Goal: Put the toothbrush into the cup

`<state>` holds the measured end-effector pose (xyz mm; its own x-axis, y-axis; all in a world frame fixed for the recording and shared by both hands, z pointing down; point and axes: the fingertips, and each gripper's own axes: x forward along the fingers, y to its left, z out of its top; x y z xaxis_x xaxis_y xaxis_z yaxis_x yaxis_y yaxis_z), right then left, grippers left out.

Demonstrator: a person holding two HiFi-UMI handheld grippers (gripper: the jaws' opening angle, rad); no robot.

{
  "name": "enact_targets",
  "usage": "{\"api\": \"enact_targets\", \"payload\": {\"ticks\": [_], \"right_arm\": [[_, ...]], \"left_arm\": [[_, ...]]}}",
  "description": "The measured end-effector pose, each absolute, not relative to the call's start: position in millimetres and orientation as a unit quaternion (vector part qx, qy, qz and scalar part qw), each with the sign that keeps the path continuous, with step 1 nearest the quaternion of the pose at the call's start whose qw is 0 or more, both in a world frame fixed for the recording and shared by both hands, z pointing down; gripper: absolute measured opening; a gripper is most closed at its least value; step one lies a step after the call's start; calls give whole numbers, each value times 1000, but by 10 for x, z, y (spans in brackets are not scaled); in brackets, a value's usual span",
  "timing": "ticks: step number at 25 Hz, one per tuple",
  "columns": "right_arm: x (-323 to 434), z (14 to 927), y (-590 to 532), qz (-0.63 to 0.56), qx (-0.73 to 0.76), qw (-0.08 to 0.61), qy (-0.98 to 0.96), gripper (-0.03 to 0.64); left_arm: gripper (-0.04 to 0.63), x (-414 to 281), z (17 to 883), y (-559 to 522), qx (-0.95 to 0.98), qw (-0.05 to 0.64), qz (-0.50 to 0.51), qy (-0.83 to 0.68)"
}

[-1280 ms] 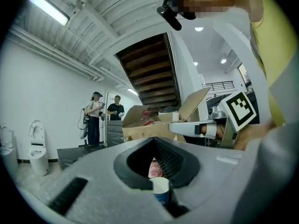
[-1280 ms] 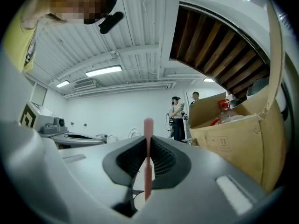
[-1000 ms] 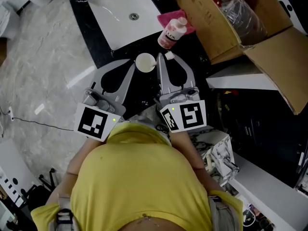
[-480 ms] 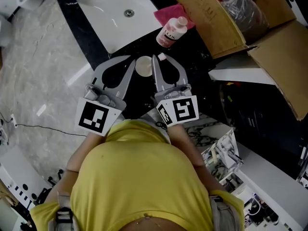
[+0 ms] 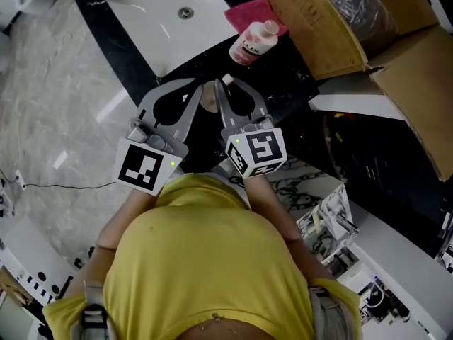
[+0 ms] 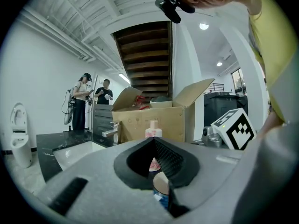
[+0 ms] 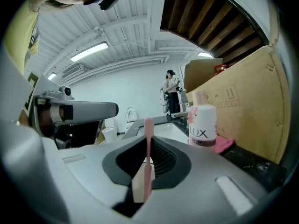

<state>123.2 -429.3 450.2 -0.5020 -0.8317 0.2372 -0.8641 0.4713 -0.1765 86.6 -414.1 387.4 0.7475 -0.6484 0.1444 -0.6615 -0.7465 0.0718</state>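
Right claw: I have the right gripper clamped on the toothbrush; the pink shaft stands upright between the pads.
Left claw: the left gripper has its jaws all but together, and I see nothing pinched in them.
Toothbrush, place: held in my right claw over the black counter, just beside the cup and not yet in it.
Cup, place: upright on the counter between the tips of my two claws, with the pink-capped bottle and the sink beyond it.
Which end is up: I cannot tell from here.
How it will handle: I judge it light, stiff and slick. A thin shaft like this can swivel in the pads if its end catches the rim.
Where to hold: on the flat of the handle, as now, with enough of the lower end free to enter the mouth.
Cup's behaviour: probably light and easy to tip, so I'd keep the left claw close to steady it.
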Motion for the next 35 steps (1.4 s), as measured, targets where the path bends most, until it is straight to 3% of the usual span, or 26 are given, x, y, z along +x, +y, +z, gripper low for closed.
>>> {"api": "enact_targets", "payload": {"ticks": [3,9,14,16,21,28,35], "right_arm": [[1171,4599,-4324,149,485,88,-857,38],[1167,4752,-4300,172,495,121,-843,173],[1274,4726,-4245,174,517,117,-830,175],[1338,4647,-4223,166,530,108,-825,153],[1591,4261,-4130,127,574,55,-807,8],[1912,3589,-3896,47,620,4,-783,8],[2090,2947,-3567,-45,648,1,-760,8]], "left_arm": [[2,846,3874,-4162,932,61,54,-352],[2,805,3865,-4155,933,62,52,-352],[2,796,3831,-4143,934,60,47,-349],[2,796,3811,-4128,934,59,45,-349],[2,842,3685,-4074,937,43,35,-345],[2,959,3362,-3914,942,3,18,-335],[2,1000,2897,-3762,938,-39,-1,-345]]}}
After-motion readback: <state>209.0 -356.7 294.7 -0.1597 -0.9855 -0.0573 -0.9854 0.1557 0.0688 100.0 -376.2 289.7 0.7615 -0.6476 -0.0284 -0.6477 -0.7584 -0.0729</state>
